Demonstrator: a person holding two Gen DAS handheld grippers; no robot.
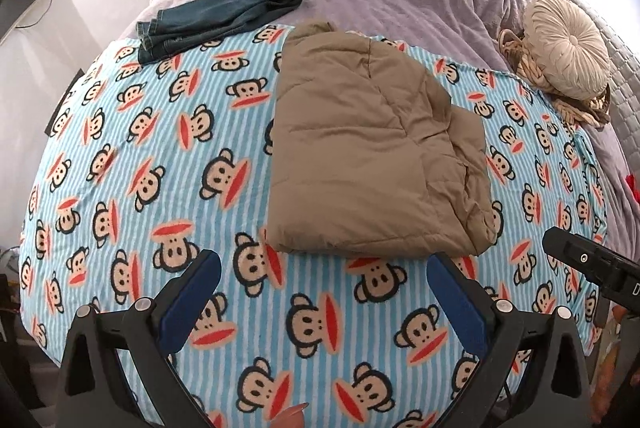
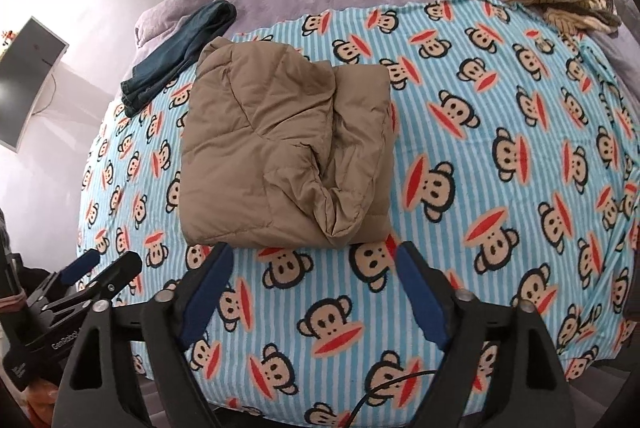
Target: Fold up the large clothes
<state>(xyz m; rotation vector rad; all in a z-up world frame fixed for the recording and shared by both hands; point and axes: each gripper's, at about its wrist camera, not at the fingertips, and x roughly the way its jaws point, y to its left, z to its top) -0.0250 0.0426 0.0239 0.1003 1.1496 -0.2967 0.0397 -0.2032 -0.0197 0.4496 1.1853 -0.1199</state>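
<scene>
Tan jacket [image 1: 368, 147] laid folded on monkey blanket [image 1: 140, 187] — left gripper [image 1: 324, 272], right gripper [image 2: 314, 260] held apart, nothing gripped.

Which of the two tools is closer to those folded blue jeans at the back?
Left, I'd judge. The left tool hovers open before the tan jacket, on the side where the jeans lie. The right tool, also open, sits further right, farther away from them.

folded jacket [image 1: 372, 151] (tan), monkey blanket [image 1: 160, 187]
</scene>
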